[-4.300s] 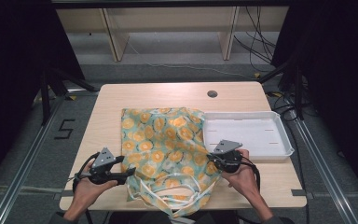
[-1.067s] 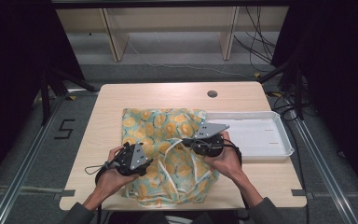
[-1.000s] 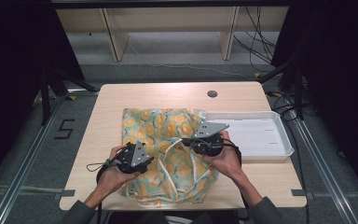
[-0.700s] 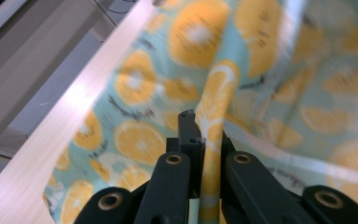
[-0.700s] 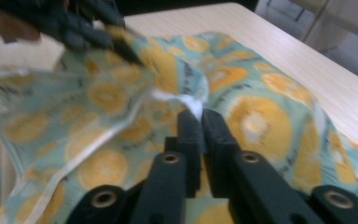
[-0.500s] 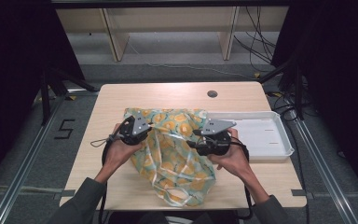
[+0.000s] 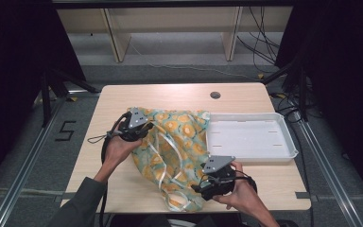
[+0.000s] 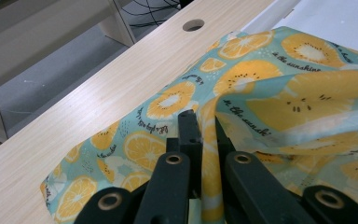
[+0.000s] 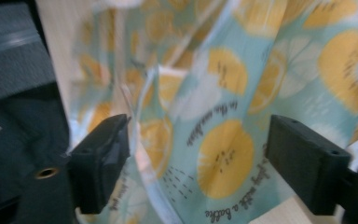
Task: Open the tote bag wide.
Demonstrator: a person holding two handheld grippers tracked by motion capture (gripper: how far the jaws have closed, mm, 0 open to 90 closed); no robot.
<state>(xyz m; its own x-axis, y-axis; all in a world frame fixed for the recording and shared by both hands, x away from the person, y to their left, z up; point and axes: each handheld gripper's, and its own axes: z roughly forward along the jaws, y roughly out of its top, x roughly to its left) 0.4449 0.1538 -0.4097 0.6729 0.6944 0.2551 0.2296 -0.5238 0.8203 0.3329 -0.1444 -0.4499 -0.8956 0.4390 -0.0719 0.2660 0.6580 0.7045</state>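
A teal cloth (image 7: pixel 179 137) printed with orange slices lies rumpled across the middle of the table, with white straps (image 7: pixel 163 158) over it. My left gripper (image 7: pixel 144 128) is at the cloth's far left corner, shut on a raised fold of it. In the left gripper view the jaws (image 8: pixel 204 123) pinch that fold of cloth (image 8: pixel 279 79). My right gripper (image 7: pixel 198 189) sits at the cloth's near right end. Its jaws have just been opening and stand wide (image 9: pixel 200 126). The cloth (image 9: pixel 223 149) spreads beyond them, untouched by the pads.
A white tray (image 7: pixel 250 139) rests on the table's right side, touching the cloth's edge. The wooden table (image 7: pixel 170 97) has a round hole (image 7: pixel 215 95) near its far edge. Shelving and cables stand beyond the table. Both forearms come in from the near edge.
My right gripper let go of the cloth, opened and dropped back toward the near edge. The left gripper closed on the cloth and carried its fold to the far left, then held still.
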